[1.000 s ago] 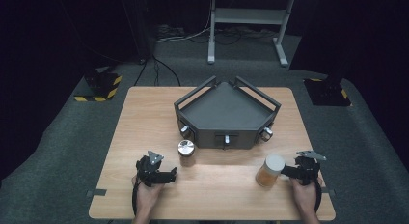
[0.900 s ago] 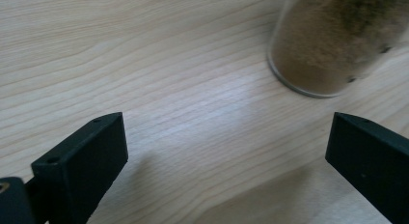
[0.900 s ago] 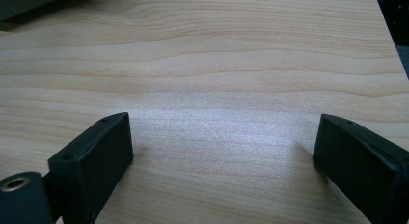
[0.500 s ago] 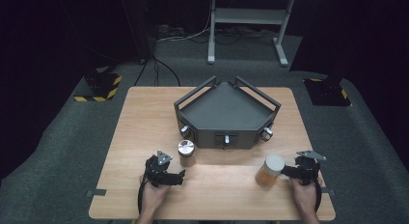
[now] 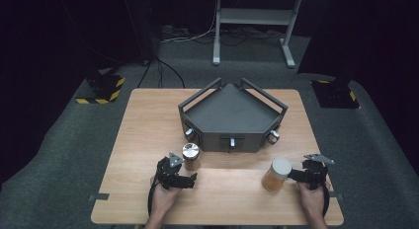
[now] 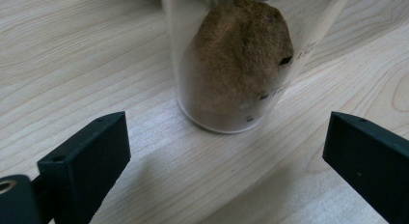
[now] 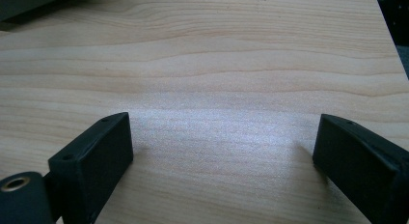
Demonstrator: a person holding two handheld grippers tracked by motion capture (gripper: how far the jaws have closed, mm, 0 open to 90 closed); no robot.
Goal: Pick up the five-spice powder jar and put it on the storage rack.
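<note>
The left claw [image 5: 190, 178] stands wide, its jaws just closing slightly, nothing between them; the metal-lidded jar [image 6: 236, 60] of brown powder stands just ahead on the tabletop [image 5: 148, 125]. The right claw [image 5: 291, 175], open and empty, rests beside a white-lidded jar [image 5: 275, 174].

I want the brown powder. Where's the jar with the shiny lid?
In the high view, the silver-lidded jar stands left of centre, between the dark tray and the left gripper.

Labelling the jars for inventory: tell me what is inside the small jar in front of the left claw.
The small jar has clear walls showing a mound of brown powder heaped against one side. Its silver lid hides the contents from above, so the top of the fill stays unseen.
</note>
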